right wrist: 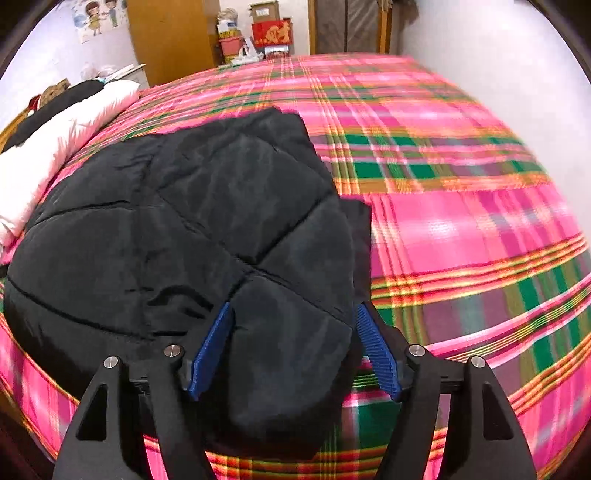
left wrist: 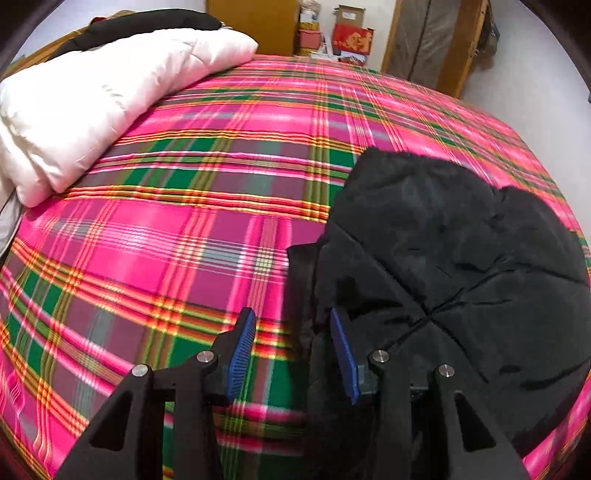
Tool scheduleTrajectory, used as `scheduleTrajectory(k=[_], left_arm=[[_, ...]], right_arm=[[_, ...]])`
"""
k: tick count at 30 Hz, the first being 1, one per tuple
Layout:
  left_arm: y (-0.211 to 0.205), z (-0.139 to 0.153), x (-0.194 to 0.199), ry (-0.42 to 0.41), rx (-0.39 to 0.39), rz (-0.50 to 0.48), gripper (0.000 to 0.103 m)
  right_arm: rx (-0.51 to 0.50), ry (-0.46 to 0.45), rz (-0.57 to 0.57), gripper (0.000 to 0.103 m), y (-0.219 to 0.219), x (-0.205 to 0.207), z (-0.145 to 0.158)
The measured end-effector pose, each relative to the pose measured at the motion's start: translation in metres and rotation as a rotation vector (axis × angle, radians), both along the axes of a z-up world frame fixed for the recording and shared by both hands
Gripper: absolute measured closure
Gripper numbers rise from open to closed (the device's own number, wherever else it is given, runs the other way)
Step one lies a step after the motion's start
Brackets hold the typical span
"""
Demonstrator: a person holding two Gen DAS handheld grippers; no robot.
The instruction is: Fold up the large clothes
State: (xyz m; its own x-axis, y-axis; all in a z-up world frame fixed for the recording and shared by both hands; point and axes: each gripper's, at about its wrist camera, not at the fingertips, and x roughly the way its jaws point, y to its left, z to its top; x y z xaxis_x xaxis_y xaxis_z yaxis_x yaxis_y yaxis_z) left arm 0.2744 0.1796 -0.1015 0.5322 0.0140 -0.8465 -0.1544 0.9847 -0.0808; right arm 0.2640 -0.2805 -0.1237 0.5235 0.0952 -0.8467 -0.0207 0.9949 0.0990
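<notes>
Black padded jacket [right wrist: 177, 236] lying bunched on a bed with a pink, green and yellow plaid cover [left wrist: 177, 236], a gripper at each of its near edges.

A puffy white quilt [left wrist: 92, 110] with a dark garment on top lies at the far left of the bed; beyond the bed stand a wooden cabinet [right wrist: 173, 37] and stacked boxes [right wrist: 269, 29]. The left gripper [left wrist: 291, 354] stands partly spread over the jacket's left edge, a dark fold between its blue ribbed pads [left wrist: 242, 350]; whether they press it cannot be told. The right gripper [right wrist: 295, 350] is spread wide around a quilted lobe of the jacket, its pads set apart from the fabric.
</notes>
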Motion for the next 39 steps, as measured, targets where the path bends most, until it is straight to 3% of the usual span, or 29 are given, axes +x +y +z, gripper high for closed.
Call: scheduleTrajectory(k=[5, 14, 18, 27, 31, 33, 34, 35, 37, 39], left_arm=[[-0.004, -0.013, 0.017, 0.004, -0.077, -0.012, 0.06], [0.017, -0.027, 0.008, 0.031, -0.306, 0.043, 0.057], [0.013, -0.029, 0.009, 0.034, -0.306, 0.028, 0.056], [0.025, -0.049, 0.023, 0.04, -0.458, 0.053, 0.041], [0.024, -0.049, 0.024, 0.034, -0.458, 0.043, 0.041], [0.025, -0.05, 0.023, 0.032, -0.468, 0.042, 0.041], [0.025, -0.05, 0.023, 0.031, -0.474, 0.045, 0.041], [0.024, -0.05, 0.023, 0.034, -0.484, 0.047, 0.041], [0.021, -0.05, 0.021, 0.045, -0.486, 0.029, 0.042], [0.018, -0.049, 0.021, 0.044, -0.47, 0.005, 0.042]], right_arm=[[0.049, 0.018, -0.001, 0.029, -0.008, 0.009, -0.012], [0.159, 0.069, -0.037, 0.027, -0.021, 0.01, -0.023], [0.19, 0.079, -0.026, 0.027, -0.023, 0.013, -0.028], [0.349, 0.111, -0.009, 0.015, -0.041, 0.032, -0.05], [0.368, 0.104, 0.011, 0.015, -0.04, 0.034, -0.05], [0.411, 0.112, 0.021, 0.024, -0.041, 0.036, -0.051], [0.444, 0.114, 0.017, 0.037, -0.04, 0.035, -0.048], [0.422, 0.108, 0.024, 0.044, -0.036, 0.033, -0.044], [0.4, 0.097, 0.038, 0.047, -0.033, 0.03, -0.039], [0.451, 0.106, 0.023, 0.046, -0.038, 0.033, -0.047]])
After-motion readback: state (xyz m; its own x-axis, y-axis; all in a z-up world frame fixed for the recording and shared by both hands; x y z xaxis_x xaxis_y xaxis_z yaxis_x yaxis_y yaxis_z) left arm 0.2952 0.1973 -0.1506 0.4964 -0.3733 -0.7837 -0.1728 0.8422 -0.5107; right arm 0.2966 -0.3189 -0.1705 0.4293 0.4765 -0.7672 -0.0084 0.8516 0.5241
